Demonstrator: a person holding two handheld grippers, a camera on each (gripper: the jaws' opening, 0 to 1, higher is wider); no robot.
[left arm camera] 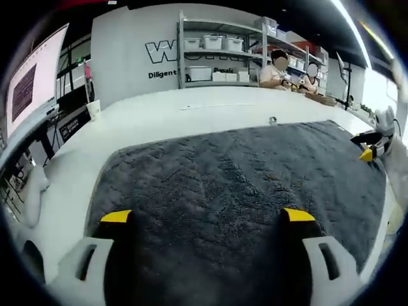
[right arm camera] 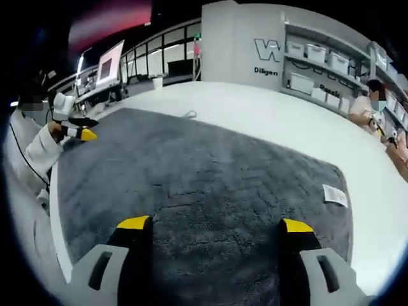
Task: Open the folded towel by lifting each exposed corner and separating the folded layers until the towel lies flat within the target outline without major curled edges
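Left gripper (left arm camera: 207, 217) and right gripper (right arm camera: 215, 224) hang with jaws spread wide, grasping nothing, over the grey towel (left arm camera: 242, 185) spread flat on the white table (left arm camera: 159, 118). A white tag (right arm camera: 335, 194) marks its edge. Wall lettering (left arm camera: 162, 73) reads "Diligent".

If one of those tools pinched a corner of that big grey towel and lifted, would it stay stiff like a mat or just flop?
The grey towel would probably flop: it looks soft and plush, lying limp on the white table. Its thick pile suggests some weight, so a lifted corner would likely drape and drag. It seems unlikely to slip, since the fuzzy surface should grip well.
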